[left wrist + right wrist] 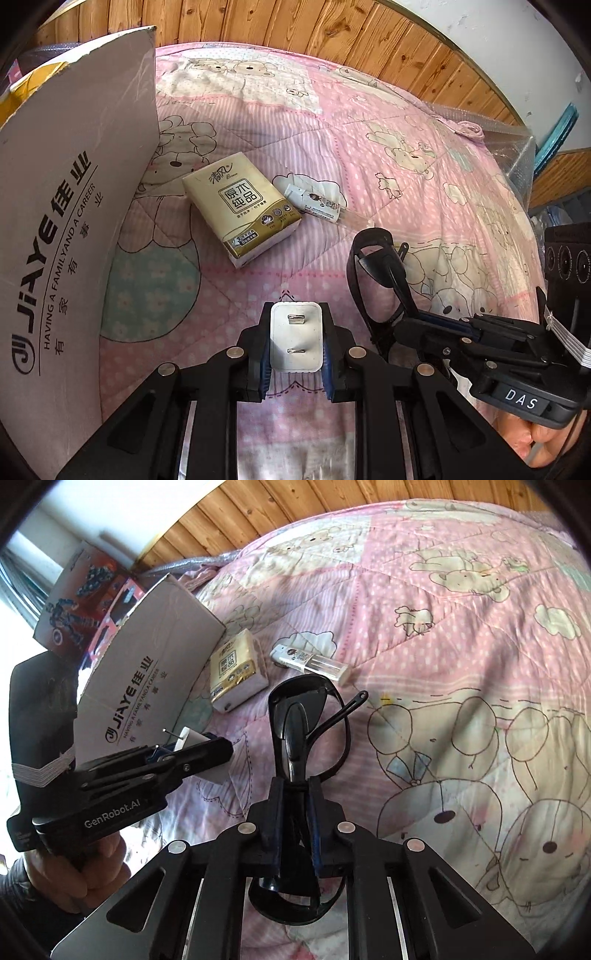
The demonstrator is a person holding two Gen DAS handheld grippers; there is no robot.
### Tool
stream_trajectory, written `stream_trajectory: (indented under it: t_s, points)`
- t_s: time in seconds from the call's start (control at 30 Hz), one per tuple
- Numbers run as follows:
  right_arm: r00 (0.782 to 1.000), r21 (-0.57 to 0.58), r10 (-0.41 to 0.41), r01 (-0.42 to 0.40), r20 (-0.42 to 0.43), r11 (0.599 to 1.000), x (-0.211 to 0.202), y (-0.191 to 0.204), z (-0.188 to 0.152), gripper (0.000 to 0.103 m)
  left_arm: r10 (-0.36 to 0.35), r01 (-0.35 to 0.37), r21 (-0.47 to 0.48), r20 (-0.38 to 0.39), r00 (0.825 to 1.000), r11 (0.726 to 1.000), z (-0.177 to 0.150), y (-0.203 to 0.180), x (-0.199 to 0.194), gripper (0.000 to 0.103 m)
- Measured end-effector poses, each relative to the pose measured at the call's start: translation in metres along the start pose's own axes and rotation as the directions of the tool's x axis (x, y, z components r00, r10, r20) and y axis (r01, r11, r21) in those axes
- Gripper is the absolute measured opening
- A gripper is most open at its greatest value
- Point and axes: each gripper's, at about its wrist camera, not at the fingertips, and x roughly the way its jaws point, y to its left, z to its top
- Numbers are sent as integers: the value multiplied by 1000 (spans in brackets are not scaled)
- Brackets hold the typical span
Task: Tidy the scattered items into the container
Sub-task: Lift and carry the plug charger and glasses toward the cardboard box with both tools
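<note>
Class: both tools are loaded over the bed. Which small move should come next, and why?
Probably carry the left tool, shut on the white charger plug, leftward over the cardboard box. The box stands just to its left, and the right tool already grips the black glasses.

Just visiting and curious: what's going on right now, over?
Left tongs shut on plug. Right tongs shut on glasses. Tissue pack, lighter on bed. Box unobstructed.

Home bedroom: a bed (332, 122) under a pink cartoon-bear quilt (461, 635), set against wood-panelled walls (295, 26).
</note>
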Motion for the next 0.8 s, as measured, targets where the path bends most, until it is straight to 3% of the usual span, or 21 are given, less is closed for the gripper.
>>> stream_trajectory:
  t_s: [0.8]
  points:
    - [998,96,-5,-2,66,995,-44,32,-63,12,36,-39,29,85,996,999,-37,-34,-87,22]
